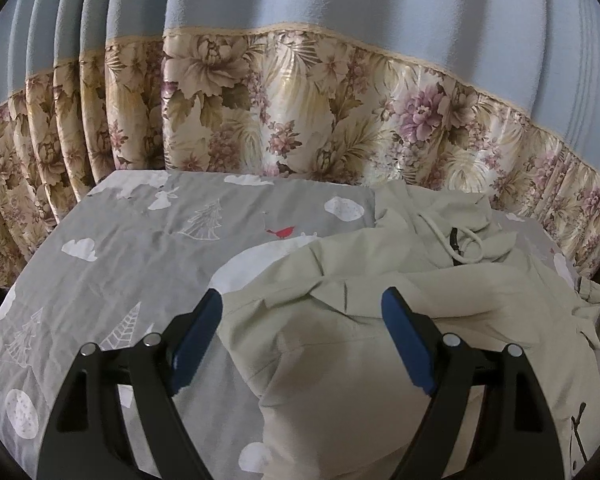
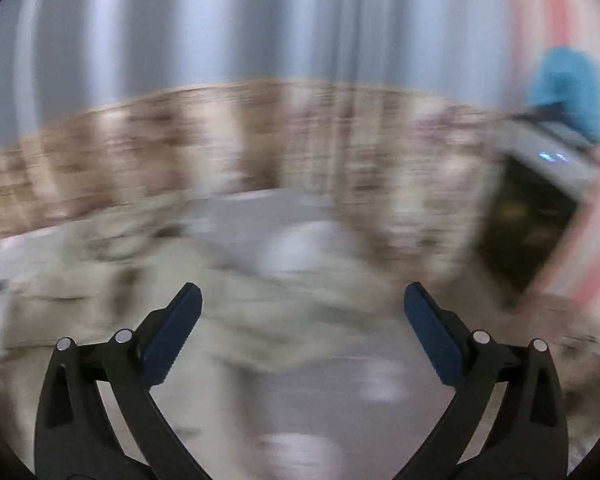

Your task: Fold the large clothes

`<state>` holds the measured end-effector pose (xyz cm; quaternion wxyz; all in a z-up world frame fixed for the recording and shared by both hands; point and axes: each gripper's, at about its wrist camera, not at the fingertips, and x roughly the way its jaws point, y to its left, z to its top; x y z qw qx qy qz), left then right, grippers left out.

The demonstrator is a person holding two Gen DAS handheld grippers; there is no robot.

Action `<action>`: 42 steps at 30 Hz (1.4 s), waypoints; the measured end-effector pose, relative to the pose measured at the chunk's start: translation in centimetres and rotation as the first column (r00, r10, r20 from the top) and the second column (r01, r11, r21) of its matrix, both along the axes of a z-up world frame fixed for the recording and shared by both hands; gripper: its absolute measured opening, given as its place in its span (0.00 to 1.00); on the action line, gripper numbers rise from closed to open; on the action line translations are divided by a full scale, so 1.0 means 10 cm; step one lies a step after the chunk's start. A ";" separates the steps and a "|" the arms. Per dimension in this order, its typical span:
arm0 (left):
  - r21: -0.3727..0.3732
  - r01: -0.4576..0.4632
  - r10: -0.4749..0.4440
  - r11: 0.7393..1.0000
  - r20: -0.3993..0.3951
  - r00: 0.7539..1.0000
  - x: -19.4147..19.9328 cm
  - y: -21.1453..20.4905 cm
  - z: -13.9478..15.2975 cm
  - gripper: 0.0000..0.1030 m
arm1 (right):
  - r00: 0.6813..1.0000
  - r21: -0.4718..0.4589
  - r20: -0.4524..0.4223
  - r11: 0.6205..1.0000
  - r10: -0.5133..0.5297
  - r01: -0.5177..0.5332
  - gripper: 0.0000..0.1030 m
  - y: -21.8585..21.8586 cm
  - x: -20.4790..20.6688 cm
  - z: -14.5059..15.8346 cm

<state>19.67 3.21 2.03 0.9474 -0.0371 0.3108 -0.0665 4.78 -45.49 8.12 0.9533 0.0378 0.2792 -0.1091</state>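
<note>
Bed under curtains: garment rumpled at lower right, unfolded; left gripper jaws wide above it, right gripper jaws wide, empty, likely seeking an edge.

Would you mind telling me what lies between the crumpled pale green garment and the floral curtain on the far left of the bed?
Only bare grey printed bedsheet separates pale green garment from floral curtain, seen in the left wrist view.

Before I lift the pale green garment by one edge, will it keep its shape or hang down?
The pale green garment will probably hang limp: it already lies in soft creases and folds on the grey printed sheet. It looks thin, so likely light. Its white drawstring lies loose and may dangle.
</note>
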 end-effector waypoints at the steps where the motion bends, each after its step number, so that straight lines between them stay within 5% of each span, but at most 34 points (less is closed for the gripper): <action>1: 0.004 0.006 -0.006 1.000 -0.001 1.000 0.00 -0.01 -0.01 0.80 | 0.998 0.033 -0.011 0.997 0.064 -0.063 0.97 0.16 0.15 -0.05; 5: 0.007 0.001 -0.001 1.000 -0.008 1.000 0.03 0.00 -0.05 0.80 | 0.953 0.080 -0.071 0.954 0.293 -0.288 0.96 1.04 0.77 -0.37; 8: 0.001 -0.016 0.016 1.000 -0.015 1.000 0.06 0.05 -0.07 0.80 | 0.922 0.075 -0.153 0.934 0.356 -0.349 0.85 1.55 1.19 -0.71; 10: -0.004 -0.022 0.022 1.000 -0.020 1.000 0.07 0.08 -0.08 0.80 | 0.927 0.006 -0.219 0.951 0.304 -0.311 0.63 1.67 1.46 -0.93; 13: -0.002 -0.020 0.020 1.000 -0.030 0.999 0.08 0.09 -0.12 0.81 | 0.904 0.054 -0.299 0.951 0.306 -0.304 0.27 1.64 1.68 -1.25; 16: 0.020 -0.015 0.016 1.000 -0.049 0.999 0.12 0.06 -0.18 0.81 | 0.914 -0.017 -0.270 0.947 0.304 -0.320 0.08 1.67 1.55 -1.24; 19: 0.041 -0.015 0.018 0.999 -0.058 0.998 0.14 0.01 -0.23 0.81 | 0.961 -0.022 -0.187 0.977 0.204 -0.212 0.08 1.37 1.33 -1.03; 21: 0.074 -0.011 0.017 0.997 -0.082 0.997 0.17 -0.05 -0.30 0.81 | 0.963 -0.017 -0.221 0.987 0.154 -0.161 0.10 1.16 1.34 -1.08; 23: 0.133 -0.004 0.019 0.991 -0.111 0.994 0.22 -0.15 -0.41 0.81 | 0.940 -0.001 -0.295 0.984 0.170 -0.179 0.23 1.08 1.40 -1.24; 25: 0.161 0.013 0.009 0.987 -0.132 0.991 0.24 -0.20 -0.49 0.81 | 0.948 0.005 -0.258 0.981 0.188 -0.194 0.55 0.97 1.31 -1.15; 27: 0.121 0.045 -0.029 0.992 -0.133 0.991 0.22 -0.17 -0.43 0.81 | 0.958 0.044 -0.202 0.979 0.204 -0.199 0.66 0.86 1.28 -0.99; 30: 0.077 0.053 -0.048 0.996 -0.069 0.996 0.19 -0.16 -0.13 0.81 | 0.948 0.072 -0.175 0.964 0.267 -0.258 0.67 0.73 1.41 -0.74; 33: 0.160 0.089 -0.084 0.983 -0.037 0.996 0.37 -0.36 0.10 0.81 | 0.937 0.000 -0.192 0.955 0.290 -0.296 0.66 0.70 1.75 -0.61; 37: 0.165 0.100 -0.085 0.981 -0.097 0.992 0.83 -0.55 0.16 0.81 | 0.904 0.151 -0.243 0.935 0.351 -0.322 0.62 0.71 2.24 -0.63; 42: 0.168 0.085 -0.061 0.982 -0.145 0.988 1.36 -0.81 0.13 0.81 | 0.900 0.193 -0.305 0.946 0.311 -0.262 0.63 0.86 2.81 -0.76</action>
